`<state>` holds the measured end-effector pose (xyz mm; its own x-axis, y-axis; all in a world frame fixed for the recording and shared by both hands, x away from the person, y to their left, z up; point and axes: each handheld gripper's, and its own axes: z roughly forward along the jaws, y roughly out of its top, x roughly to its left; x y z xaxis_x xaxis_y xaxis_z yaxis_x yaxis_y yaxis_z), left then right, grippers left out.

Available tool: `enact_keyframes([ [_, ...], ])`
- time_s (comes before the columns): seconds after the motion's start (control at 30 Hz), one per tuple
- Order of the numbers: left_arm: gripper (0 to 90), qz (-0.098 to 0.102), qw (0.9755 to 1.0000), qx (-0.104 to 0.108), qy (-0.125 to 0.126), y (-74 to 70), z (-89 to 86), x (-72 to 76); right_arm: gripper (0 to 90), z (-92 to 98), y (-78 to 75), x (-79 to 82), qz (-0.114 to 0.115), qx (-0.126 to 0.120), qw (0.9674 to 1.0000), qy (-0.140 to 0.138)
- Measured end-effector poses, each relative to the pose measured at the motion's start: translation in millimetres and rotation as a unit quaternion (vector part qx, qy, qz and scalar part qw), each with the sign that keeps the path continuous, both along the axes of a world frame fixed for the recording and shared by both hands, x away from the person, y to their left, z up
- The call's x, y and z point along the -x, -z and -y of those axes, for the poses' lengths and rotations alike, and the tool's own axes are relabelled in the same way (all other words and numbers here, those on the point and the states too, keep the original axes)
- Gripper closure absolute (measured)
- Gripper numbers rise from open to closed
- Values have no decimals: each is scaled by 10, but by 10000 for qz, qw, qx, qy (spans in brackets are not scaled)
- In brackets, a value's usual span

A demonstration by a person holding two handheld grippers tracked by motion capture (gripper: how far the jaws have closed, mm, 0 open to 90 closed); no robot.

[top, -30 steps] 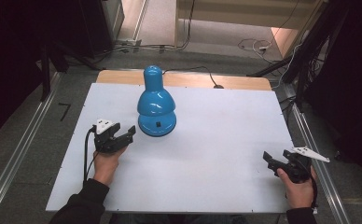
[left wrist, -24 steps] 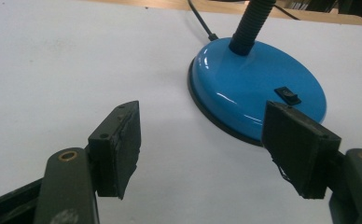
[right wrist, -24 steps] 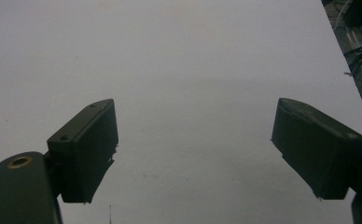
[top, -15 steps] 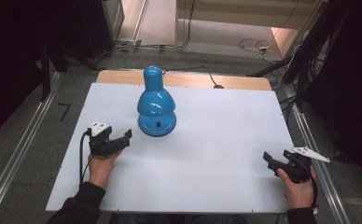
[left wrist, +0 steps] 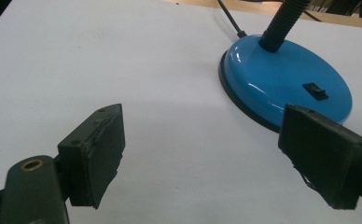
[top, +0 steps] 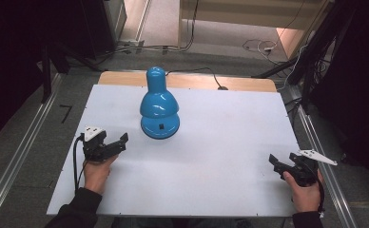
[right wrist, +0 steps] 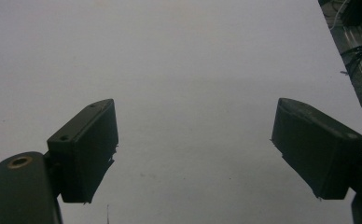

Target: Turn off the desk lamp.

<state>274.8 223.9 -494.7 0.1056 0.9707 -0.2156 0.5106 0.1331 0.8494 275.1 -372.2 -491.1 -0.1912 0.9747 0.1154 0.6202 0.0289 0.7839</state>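
A glossy blue desk lamp (top: 159, 107) stands on the white board, left of centre, its shade bent down over its round base. In the left gripper view the base (left wrist: 281, 79) with its black switch (left wrist: 315, 90) and black gooseneck (left wrist: 281, 21) lies ahead to the right. My left gripper (top: 120, 141) rests a short way left of and nearer than the lamp, apart from it. Its jaws have just been opening and stand wide with nothing between them (left wrist: 202, 144). My right gripper (top: 276, 162) sits at the near right corner, open over bare board (right wrist: 195, 140).
The white board (top: 220, 142) has a wooden strip (top: 249, 84) along its far edge, where the lamp's black cable (top: 206, 76) runs off. Metal rails (top: 11, 175) flank the table on both sides. Loose cables lie on the floor behind.
The left gripper has drawn back a little from the lamp, toward the near left. The right gripper and the lamp have not moved.
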Motion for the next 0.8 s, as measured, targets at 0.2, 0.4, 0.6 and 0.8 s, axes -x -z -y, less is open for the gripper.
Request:
enact_keyframes([
  [0.2, 139, -23, 10000, -54, -31, 11, -41, 40, 133, -4, 0, -1, 14, 14, 10000, -10],
  [0.4, 138, 43, 9999, -93, -62, -19, -73, 109, 133, -3, 0, 1, -5, 0, 10000, -5],
  [0.6, 139, 65, 9999, -112, -58, -28, -107, 176, 133, -3, 0, 0, 12, 18, 10000, -12],
  [0.8, 138, 76, 9998, -143, -70, -36, -151, 242, 133, -7, 0, 2, -5, 25, 10000, -2],
])
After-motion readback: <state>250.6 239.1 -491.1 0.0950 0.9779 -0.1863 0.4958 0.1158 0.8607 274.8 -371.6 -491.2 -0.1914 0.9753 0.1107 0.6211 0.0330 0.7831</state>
